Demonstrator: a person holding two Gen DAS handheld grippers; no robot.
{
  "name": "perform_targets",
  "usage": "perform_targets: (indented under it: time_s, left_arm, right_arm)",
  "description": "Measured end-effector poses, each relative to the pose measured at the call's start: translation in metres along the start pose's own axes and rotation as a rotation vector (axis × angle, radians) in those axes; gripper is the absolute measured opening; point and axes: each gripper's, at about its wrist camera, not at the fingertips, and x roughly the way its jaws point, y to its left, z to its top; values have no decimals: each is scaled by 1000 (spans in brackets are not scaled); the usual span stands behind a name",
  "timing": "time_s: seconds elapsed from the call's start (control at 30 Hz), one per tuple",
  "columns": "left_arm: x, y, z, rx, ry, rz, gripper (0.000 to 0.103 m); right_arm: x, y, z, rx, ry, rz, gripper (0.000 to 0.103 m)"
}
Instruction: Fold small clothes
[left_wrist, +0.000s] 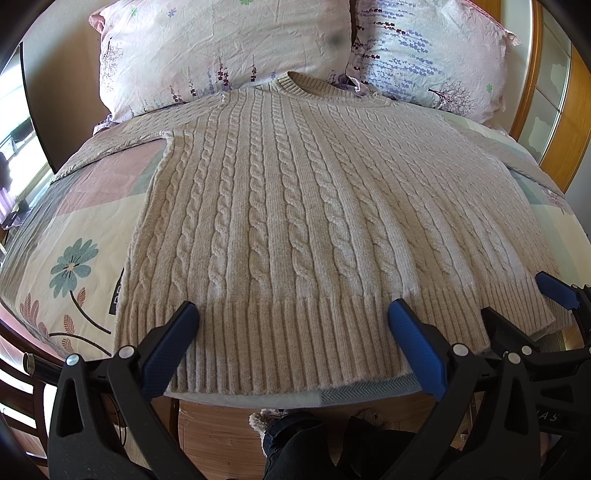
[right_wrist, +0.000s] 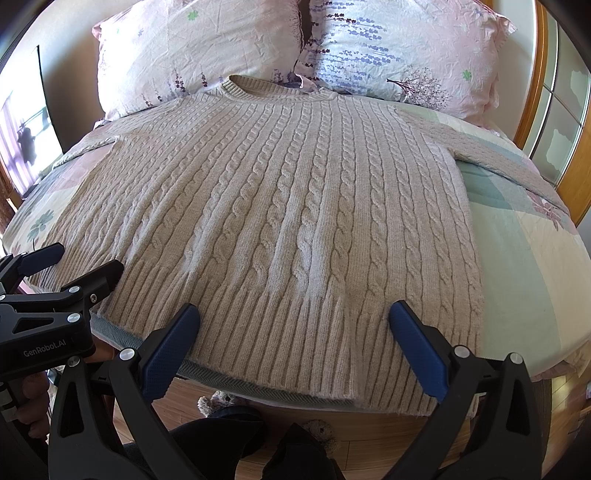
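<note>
A beige cable-knit sweater (left_wrist: 295, 192) lies flat, front up, on the bed, collar toward the pillows, ribbed hem at the near edge. It fills the right wrist view too (right_wrist: 280, 206). Both sleeves spread out sideways. My left gripper (left_wrist: 293, 314) is open and empty, its blue pads (left_wrist: 173, 343) just above the left half of the hem. My right gripper (right_wrist: 293, 314) is open and empty above the right half of the hem. The right gripper also shows at the right edge of the left wrist view (left_wrist: 524, 295); the left gripper shows at the left of the right wrist view (right_wrist: 85, 258).
Two floral pillows (left_wrist: 221, 48) (right_wrist: 399, 48) lean at the head of the bed. The patchwork bedspread (left_wrist: 66, 236) (right_wrist: 528, 258) shows on both sides of the sweater. A wooden floor (left_wrist: 221, 435) and my legs lie below the bed's near edge. A wooden frame (right_wrist: 535, 92) stands at right.
</note>
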Motion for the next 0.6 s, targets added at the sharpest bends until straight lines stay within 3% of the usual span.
perform_targets:
  time_s: [0.27,0.43,0.53,0.6]
  left_arm:
    - [-1,-1,0,6,15,-6,101]
    - [3,-2,6,22,41,-19,101]
    - [5,-2,13,41,62,-37,101]
    - [0,3,21,32,40,-35,101]
  right_arm:
    - [1,2,0,-11,-2,6,102]
    - [2,-3,3,-59,3,58,102]
    - [0,-20,15,-51,29,127,102]
    - [-10,-58,35,33,-33,116,102]
